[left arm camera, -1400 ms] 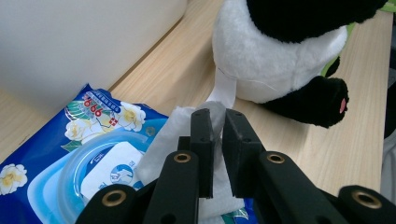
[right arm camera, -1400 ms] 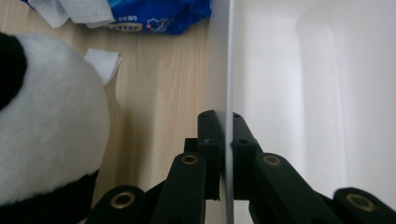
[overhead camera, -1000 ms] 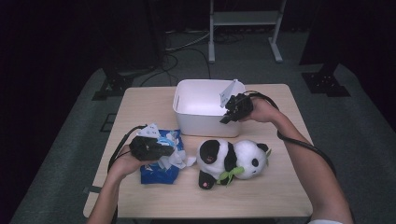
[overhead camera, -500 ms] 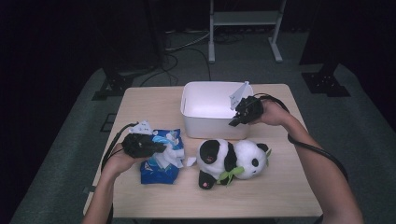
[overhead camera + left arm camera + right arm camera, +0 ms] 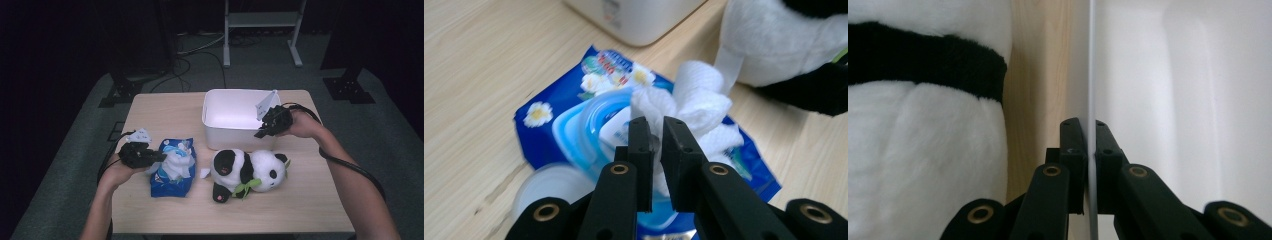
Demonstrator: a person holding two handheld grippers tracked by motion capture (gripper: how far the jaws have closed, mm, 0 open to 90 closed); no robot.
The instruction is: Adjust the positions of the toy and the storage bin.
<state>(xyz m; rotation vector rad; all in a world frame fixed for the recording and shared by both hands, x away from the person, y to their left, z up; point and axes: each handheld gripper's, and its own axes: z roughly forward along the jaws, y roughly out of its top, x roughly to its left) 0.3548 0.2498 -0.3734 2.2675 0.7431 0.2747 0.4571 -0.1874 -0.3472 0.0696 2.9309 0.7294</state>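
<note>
At the table's left edge, the left gripper (image 5: 653, 131) pinches a white wipe (image 5: 698, 97) rising from the blue wipes pack (image 5: 173, 167). The right gripper (image 5: 1088, 131) clamps the front wall of the white tub (image 5: 227, 135) toward the back edge, just behind a toy panda (image 5: 247, 171).

Looks to me like lab or recording studio, not home. I see small wooden desk (image 5: 150, 107) standing alone on grey carpet (image 5: 75, 150), surroundings black and unlit, light falling on desktop alone. Black cables (image 5: 200, 50) snake across floor behind desk. Black stand feet (image 5: 117, 92) flank desk left and right; white metal frame (image 5: 260, 20) at back. Props on desk read as test items: plush panda (image 5: 247, 170), wipes pack (image 5: 172, 167), white bin (image 5: 235, 117).
</note>
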